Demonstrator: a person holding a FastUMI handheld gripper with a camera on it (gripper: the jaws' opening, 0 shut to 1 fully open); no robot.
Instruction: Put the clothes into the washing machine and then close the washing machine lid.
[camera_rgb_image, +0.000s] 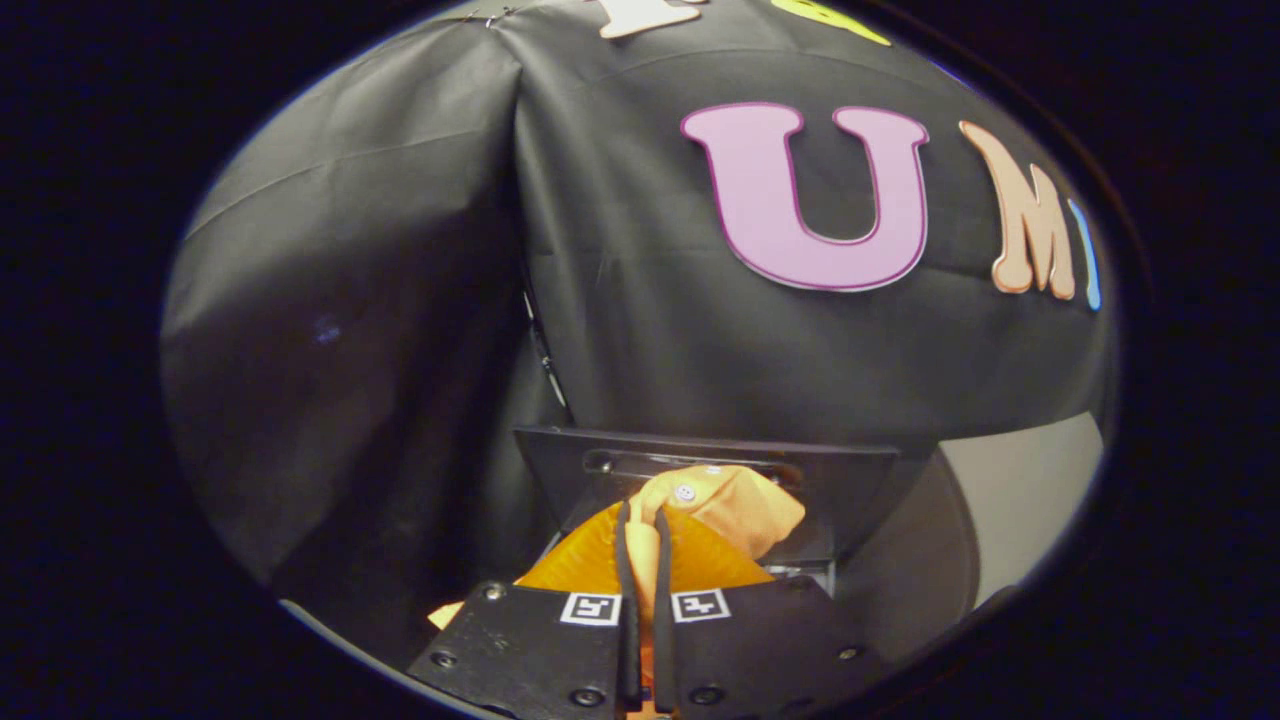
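My gripper (643, 520) is shut on an orange garment (745, 505), a thin fold of the cloth pinched between the two fingers. The garment bunches up just ahead of the fingertips, with a small white button showing on it. Right below and behind the cloth is an orange translucent lid (585, 555) of the washing machine, and beyond it stands the machine's dark raised back panel (840, 475). The machine's opening is hidden by the cloth and the fingers.
The black cloth wall (400, 300) of the booth stands close behind the machine and folds into a corner to the left. A pale surface (1030, 490) shows to the right of the machine.
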